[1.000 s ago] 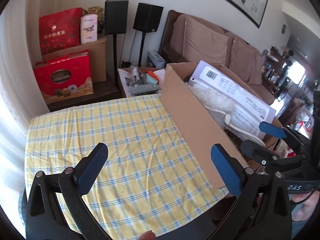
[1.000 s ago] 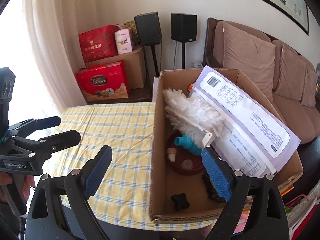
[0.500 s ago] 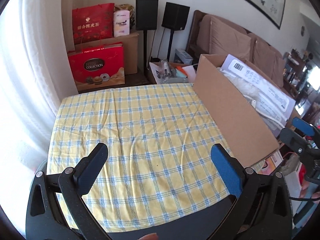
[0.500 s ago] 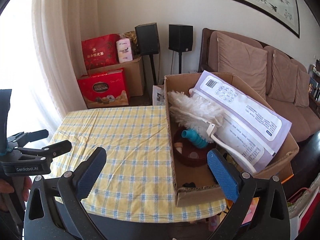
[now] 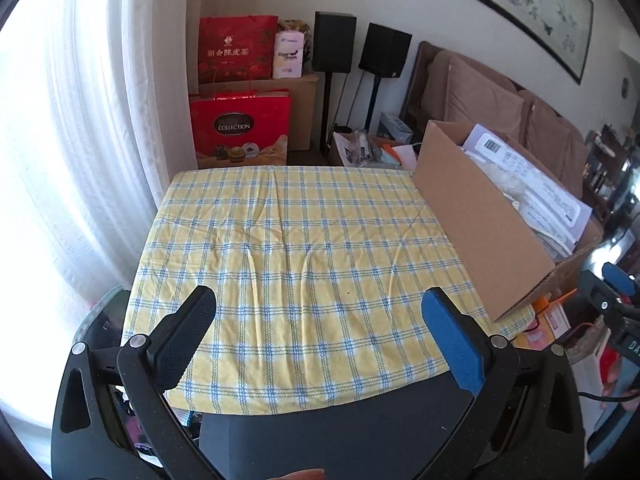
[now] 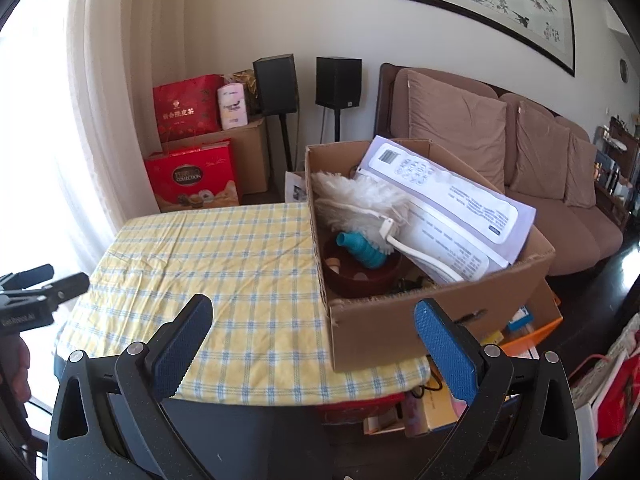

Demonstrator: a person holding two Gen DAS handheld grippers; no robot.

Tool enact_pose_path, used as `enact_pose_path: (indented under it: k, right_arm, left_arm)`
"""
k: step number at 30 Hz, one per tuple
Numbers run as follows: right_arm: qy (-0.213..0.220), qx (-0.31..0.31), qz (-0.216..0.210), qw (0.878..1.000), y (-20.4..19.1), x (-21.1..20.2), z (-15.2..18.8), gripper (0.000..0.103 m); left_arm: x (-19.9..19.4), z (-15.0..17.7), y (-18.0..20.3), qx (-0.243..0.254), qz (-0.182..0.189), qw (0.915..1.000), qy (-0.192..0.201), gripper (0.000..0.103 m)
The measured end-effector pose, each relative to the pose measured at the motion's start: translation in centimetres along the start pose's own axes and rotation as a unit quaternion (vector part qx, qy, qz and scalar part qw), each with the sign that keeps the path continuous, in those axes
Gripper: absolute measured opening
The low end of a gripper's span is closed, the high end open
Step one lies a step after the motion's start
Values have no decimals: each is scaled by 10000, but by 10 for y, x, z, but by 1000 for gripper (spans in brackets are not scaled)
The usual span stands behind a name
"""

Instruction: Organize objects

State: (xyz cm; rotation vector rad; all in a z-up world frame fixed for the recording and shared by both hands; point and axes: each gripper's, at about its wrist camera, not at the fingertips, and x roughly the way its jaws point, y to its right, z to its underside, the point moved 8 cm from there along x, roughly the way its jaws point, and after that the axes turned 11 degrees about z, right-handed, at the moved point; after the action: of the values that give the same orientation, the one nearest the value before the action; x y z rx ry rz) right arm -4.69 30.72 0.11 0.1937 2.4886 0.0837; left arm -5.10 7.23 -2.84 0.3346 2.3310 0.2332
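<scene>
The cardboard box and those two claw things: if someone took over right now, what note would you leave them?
Left gripper: open, empty, over the checked tablecloth.
Right gripper: open, empty, near the table's front edge.
The cardboard box stands on the table's right side, holding a white duster, a teal bottle in a dark bowl, and a large printed pouch.
Done: everything visible is boxed.
Left: nothing loose shows on the cloth.

The left hand-held gripper (image 5: pixel 320 328) is showing 2 matte black, speckled plastic arms with triangular cut-outs and round silver screws, each finger wearing a textured blue pad (image 5: pixel 454 344). The right hand-held gripper (image 6: pixel 310 330) is looking identical. Seen from the side, the left one's body is carrying small white lettering.
</scene>
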Motion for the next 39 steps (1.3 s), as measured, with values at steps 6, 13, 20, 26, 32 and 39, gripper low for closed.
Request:
enact_pose_path:
  k: [6, 13, 20, 26, 32, 39]
  right_arm:
    - [-6, 20, -18, 10000, -1, -6, 12, 102]
    - [54, 11, 66, 10000, 0, -11, 14, 102]
    - [112, -11, 97, 9999, -1, -12, 13, 102]
    - [118, -14, 96, 9999, -3, -10, 13, 102]
    - [141, 10, 82, 9999, -3, -12, 11, 103]
    - [154, 40, 109, 9998, -2, -13, 11, 103]
  left_arm:
    - [-18, 6, -1, 28, -128, 9998, 169, 103]
    - [-23, 11, -2, 72, -210, 9996, 201, 103]
    - [-28, 13, 4, 162, -235, 9992, 284, 103]
    - [-27, 15, 4, 130, -142, 9995, 261, 103]
    - [-28, 14, 5, 59, 0, 9995, 320, 103]
    - [-31, 13, 5, 79, -72, 9993, 369, 103]
